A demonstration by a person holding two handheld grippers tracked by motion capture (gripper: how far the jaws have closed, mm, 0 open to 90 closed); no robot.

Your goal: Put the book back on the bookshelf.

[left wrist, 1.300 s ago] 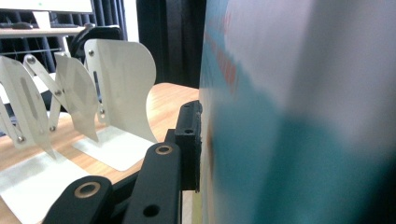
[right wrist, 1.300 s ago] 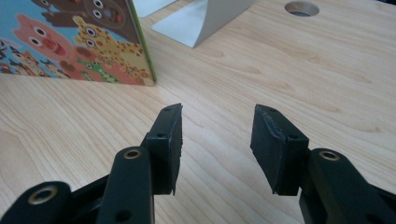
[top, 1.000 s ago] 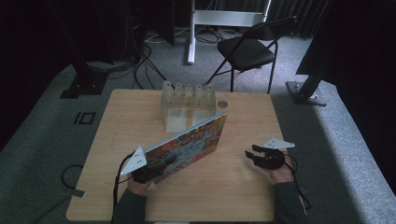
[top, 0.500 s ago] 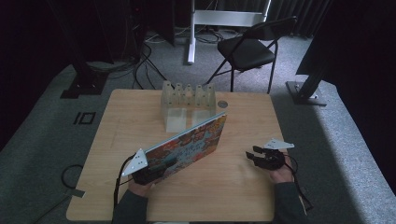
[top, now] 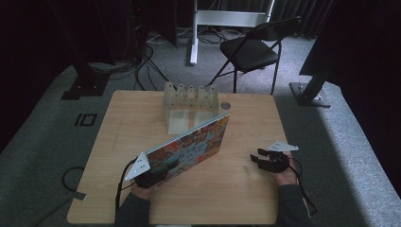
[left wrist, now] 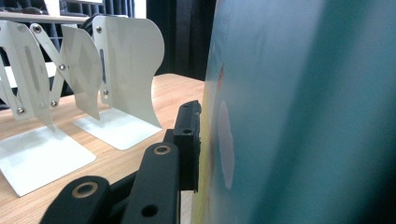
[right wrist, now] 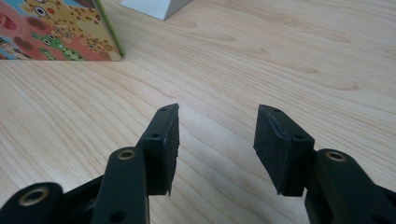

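A thin picture book [top: 194, 142] with a colourful cartoon cover is held tilted over the middle of the wooden table [top: 227, 189], its far corner raised. My left gripper [top: 161, 171] is shut on its near lower edge. In the left gripper view one black jaw presses the book's cover [left wrist: 299, 112], and the other jaw is hidden behind it. A white folding book rack [top: 189, 101] stands at the table's far edge, just past the book. My right gripper [top: 257, 160] rests low at the right, open and holding nothing [right wrist: 217, 140]. A corner of the book [right wrist: 56, 28] lies ahead of it to the left.
A small grey round disc [top: 225, 105] lies beside the rack's right end. A black folding chair [top: 250, 49] and stand legs are on the carpet beyond the table. Bare wood [right wrist: 280, 56] stretches ahead of the right gripper.
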